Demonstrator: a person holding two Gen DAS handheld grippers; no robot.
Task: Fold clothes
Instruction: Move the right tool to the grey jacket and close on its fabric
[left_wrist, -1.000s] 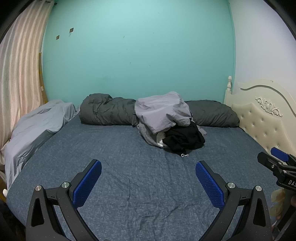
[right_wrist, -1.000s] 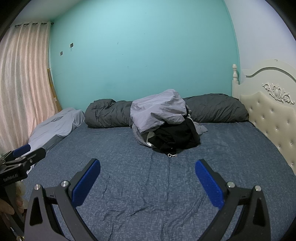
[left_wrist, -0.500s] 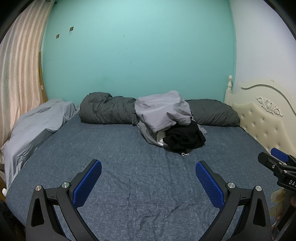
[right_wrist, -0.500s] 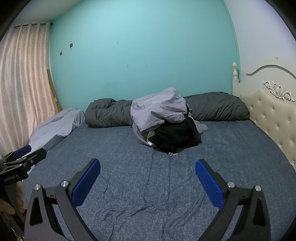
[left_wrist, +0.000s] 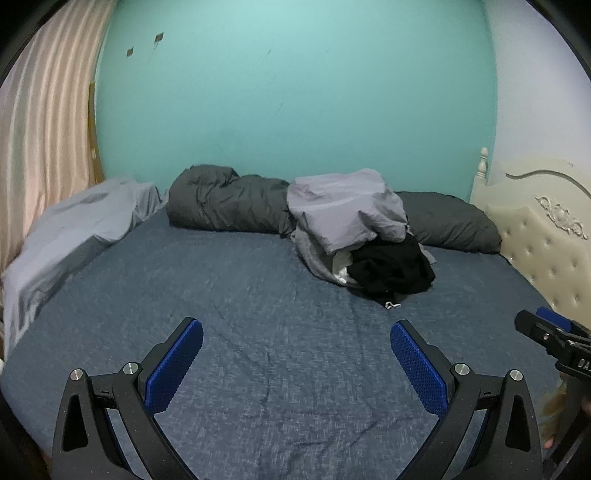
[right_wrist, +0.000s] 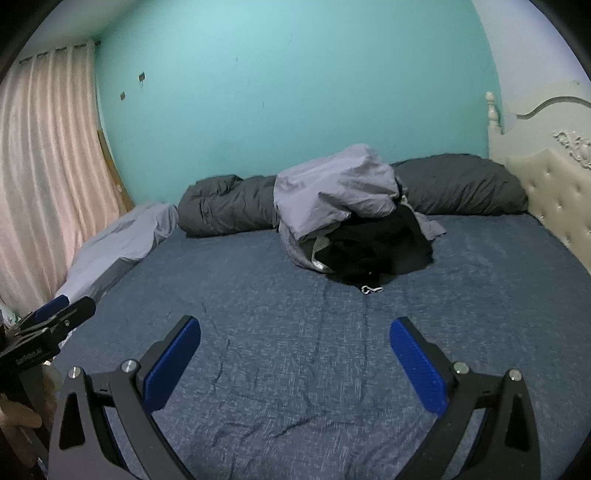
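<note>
Both sets of tongs are spread wide with nothing between the blue pads, hanging over the near part of the bed (left_wrist: 258, 295): left tongs (left_wrist: 295, 362) in its own camera, right tongs (right_wrist: 295, 360) in the other. Each one also peeks into the other's view at the edge, the right one at the far right of the left camera and the left one at the far left of the right camera. The clothes are well apart from both, heaped toward the far side of the blue-grey sheet. It's a loose pile (right_wrist: 351, 221) with a light grey garment (left_wrist: 343, 206) draped on top and a black garment (left_wrist: 391, 266) bunched at the front, with a bit of white showing between them. A little white drawstring end (right_wrist: 371, 289) lies on the sheet just in front of the black one. Behind the pile a dark grey duvet (left_wrist: 225, 199) is rolled up along the teal wall (left_wrist: 295, 92). A pale grey sheet (left_wrist: 74, 229) slumps at the left edge by the pink curtain (right_wrist: 40, 166), and the cream tufted headboard (left_wrist: 546, 236) is on the right.
</note>
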